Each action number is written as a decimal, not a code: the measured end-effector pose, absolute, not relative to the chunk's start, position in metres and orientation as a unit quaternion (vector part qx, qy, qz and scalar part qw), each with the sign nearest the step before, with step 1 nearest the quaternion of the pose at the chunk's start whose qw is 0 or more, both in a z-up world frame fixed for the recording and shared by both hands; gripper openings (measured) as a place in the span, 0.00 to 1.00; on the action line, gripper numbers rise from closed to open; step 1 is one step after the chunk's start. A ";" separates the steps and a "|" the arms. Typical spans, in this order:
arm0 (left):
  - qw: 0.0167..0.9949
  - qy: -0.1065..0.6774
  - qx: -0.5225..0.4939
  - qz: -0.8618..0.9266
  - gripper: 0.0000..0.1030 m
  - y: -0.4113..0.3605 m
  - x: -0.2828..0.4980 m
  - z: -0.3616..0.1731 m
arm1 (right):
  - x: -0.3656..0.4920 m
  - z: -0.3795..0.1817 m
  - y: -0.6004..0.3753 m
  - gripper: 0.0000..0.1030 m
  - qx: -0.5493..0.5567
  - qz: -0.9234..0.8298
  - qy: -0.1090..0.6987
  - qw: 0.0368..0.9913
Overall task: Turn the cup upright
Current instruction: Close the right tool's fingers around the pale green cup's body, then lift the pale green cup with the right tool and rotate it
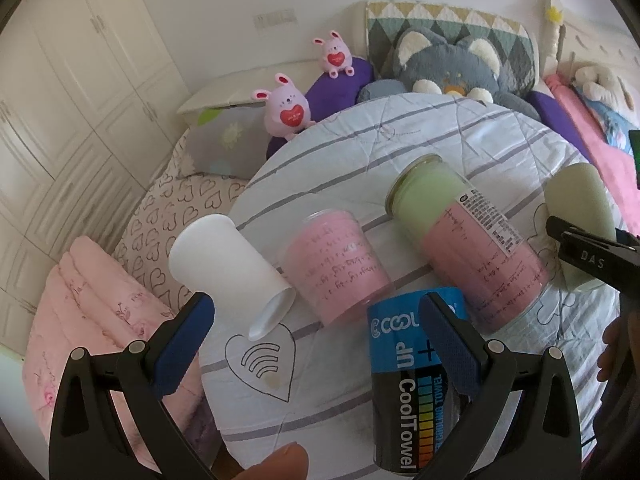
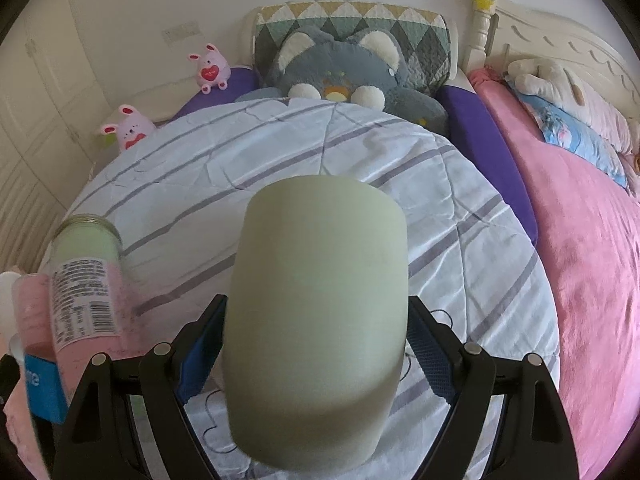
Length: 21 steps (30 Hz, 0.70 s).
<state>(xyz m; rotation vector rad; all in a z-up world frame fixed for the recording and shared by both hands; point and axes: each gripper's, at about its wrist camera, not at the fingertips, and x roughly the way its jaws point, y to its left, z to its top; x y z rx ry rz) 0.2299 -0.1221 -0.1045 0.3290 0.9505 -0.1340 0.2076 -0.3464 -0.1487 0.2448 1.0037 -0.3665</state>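
**Stock on the bed: pale green cup under grip**

1. Bed quilt, striped white, carries everything ahead of both claws; soft, so I judge standing items may tip.
2. Pale green cup, closed base toward me, sits between my right claw fingers, which press its sides; gripped, I judge, low for the turn upright.
3. Pink-and-green jar, lying on its side, ahead and right of my left claw.
4. Pink cup, dead ahead of it.
5. White cup, on its side, ahead-left.
6. Blue towel can, against the right finger.
7. Left claw: spread wide, holding nothing, apparently waiting.
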 end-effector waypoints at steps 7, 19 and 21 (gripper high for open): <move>0.877 0.451 0.153 -0.061 1.00 -0.116 0.221 -0.099 | 0.207 -0.155 -0.343 0.76 0.108 -0.163 0.484 0.853; 0.892 0.424 0.143 -0.061 1.00 -0.081 0.156 -0.065 | 0.129 -0.111 -0.294 0.76 0.113 -0.107 0.457 0.876; 0.893 0.422 0.142 -0.059 1.00 -0.074 0.145 -0.063 | 0.111 -0.105 -0.277 0.76 0.112 -0.091 0.455 0.879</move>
